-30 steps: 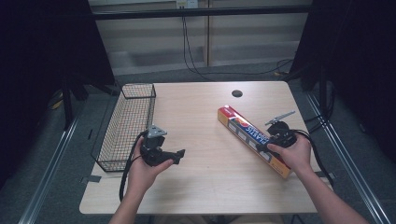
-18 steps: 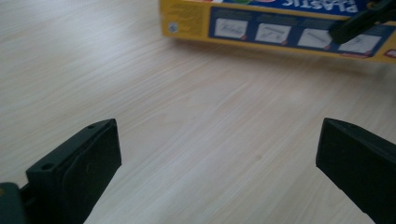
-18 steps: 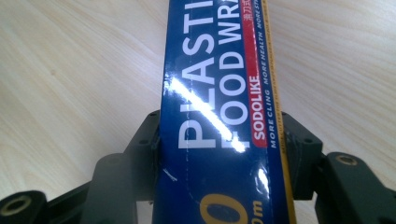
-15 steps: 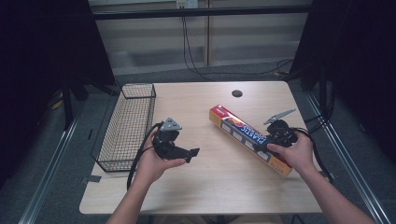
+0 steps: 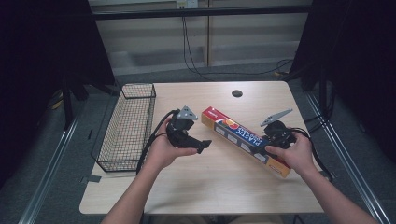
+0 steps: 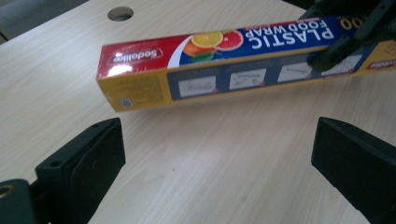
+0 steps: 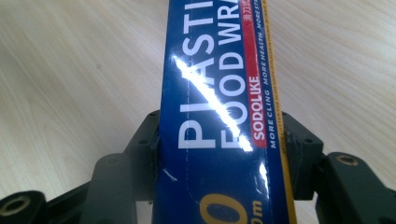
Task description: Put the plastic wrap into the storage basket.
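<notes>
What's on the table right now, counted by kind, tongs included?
Plastic wrap box: 1
Wire basket: 1
Tongs: 2, the left tongs open, the right tongs shut on the box
Total: 4

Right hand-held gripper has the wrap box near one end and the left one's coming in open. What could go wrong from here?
1. The right hand-held gripper clamps the plastic wrap box well off its middle, so the long free end may sag or twist in the jaws.
2. The left hand-held gripper is open, short of that free end; closing askew could knock the box loose.
3. The glossy carton may slip.
</notes>
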{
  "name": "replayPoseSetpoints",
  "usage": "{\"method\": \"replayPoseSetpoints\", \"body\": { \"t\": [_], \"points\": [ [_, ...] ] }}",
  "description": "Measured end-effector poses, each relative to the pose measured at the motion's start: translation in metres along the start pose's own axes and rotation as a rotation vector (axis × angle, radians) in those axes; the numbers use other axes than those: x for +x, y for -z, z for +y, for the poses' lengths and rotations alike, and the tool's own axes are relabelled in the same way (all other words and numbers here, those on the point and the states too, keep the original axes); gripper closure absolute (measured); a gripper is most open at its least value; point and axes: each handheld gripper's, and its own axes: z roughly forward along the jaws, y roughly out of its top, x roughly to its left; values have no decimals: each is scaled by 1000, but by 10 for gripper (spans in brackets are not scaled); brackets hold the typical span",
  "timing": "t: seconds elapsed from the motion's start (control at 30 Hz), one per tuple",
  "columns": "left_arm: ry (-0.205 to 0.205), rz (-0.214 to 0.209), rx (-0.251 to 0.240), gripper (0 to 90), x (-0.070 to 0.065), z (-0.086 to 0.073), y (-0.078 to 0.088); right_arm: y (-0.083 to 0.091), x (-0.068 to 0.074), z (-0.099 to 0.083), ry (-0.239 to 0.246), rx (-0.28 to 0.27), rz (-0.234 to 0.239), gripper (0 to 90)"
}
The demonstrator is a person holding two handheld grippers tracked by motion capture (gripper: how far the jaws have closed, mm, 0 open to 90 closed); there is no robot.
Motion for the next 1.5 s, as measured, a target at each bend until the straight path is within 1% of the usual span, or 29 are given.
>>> {"method": "replayPoseSetpoints", "body": {
  "t": [0.07, 0.23, 0.27, 0.3, 0.37, 0.4, 0.47, 0.53, 0.57, 0.6, 0.63, 0.67, 0.73, 0.77, 0.83, 0.87, 0.9, 0.93, 0.97, 1.0, 1.03, 1.07, 1.13, 1.17, 1.23, 1.3, 1.37, 1.43, 1.5],
  "points": [
    [-13, -4, 17, 30, 0, 4, -2, 1, 3, 1, 9, 7, 3, 430],
    [-33, -15, 22, 30, -2, 9, -9, 3, 8, 4, 42, 6, 14, 431],
    [-45, -15, 23, 30, -1, 11, -10, 4, 9, 5, 53, 11, 22, 431],
    [-50, -13, 32, 30, -1, 13, -10, 4, 11, 6, 50, 8, 23, 431],
    [-57, -15, 26, 30, -1, 16, -12, 4, 12, 7, 79, 10, 36, 431],
    [-62, -21, 26, 30, 0, 17, -13, 4, 14, 8, 69, 8, 33, 430],
    [-64, -33, 27, 30, 1, 21, -15, 4, 15, 9, 89, 14, 42, 430],
    [-93, -36, 46, 30, 3, 25, -16, 4, 17, 10, 94, 18, 46, 430],
    [-97, -39, 51, 31, 3, 26, -17, 4, 18, 11, 108, 16, 48, 430],
    [-102, -39, 58, 31, 4, 28, -18, 4, 19, 12, 102, 19, 49, 430],
    [-103, -45, 53, 31, 4, 29, -19, 4, 19, 13, 110, 16, 51, 430],
    [-116, -46, 66, 31, 4, 30, -21, 4, 19, 13, 120, 13, 57, 430],
    [-129, -51, 74, 30, 3, 32, -25, 5, 22, 15, 118, 21, 59, 431],
    [-147, -56, 82, 31, 3, 33, -27, 5, 22, 16, 129, 17, 56, 430],
    [-153, -74, 102, 29, 2, 34, -32, 6, 23, 18, 128, 22, 65, 430],
    [-165, -91, 117, 29, 2, 35, -34, 6, 23, 19, 138, 13, 71, 430],
    [-163, -89, 110, 29, 1, 34, -36, 6, 24, 20, 137, 17, 72, 430],
    [-178, -92, 109, 29, 2, 34, -37, 7, 24, 20, 134, 20, 70, 430],
    [-175, -104, 109, 29, 2, 35, -39, 7, 24, 21, 144, 16, 72, 429],
    [-191, -101, 121, 28, 3, 35, -40, 7, 24, 21, 142, 19, 77, 429],
    [-189, -98, 120, 28, 2, 35, -41, 7, 24, 21, 141, 21, 76, 429],
    [-212, -90, 129, 26, 3, 36, -42, 7, 25, 21, 141, 21, 77, 429],
    [-211, -114, 127, 25, 3, 38, -44, 6, 25, 22, 145, 25, 81, 429],
    [-237, -117, 143, 25, 3, 39, -44, 5, 25, 22, 153, 22, 82, 429],
    [-247, -120, 152, 24, 2, 41, -47, 5, 25, 22, 149, 25, 93, 429],
    [-257, -121, 145, 24, 0, 43, -49, 4, 26, 23, 152, 27, 103, 429],
    [-258, -136, 136, 25, -1, 45, -50, 3, 27, 24, 162, 31, 101, 429],
    [-281, -140, 157, 25, -3, 47, -52, 3, 28, 25, 168, 34, 104, 428],
    [-296, -147, 162, 25, -5, 47, -54, 3, 29, 26, 170, 32, 105, 429]
  ]
}}
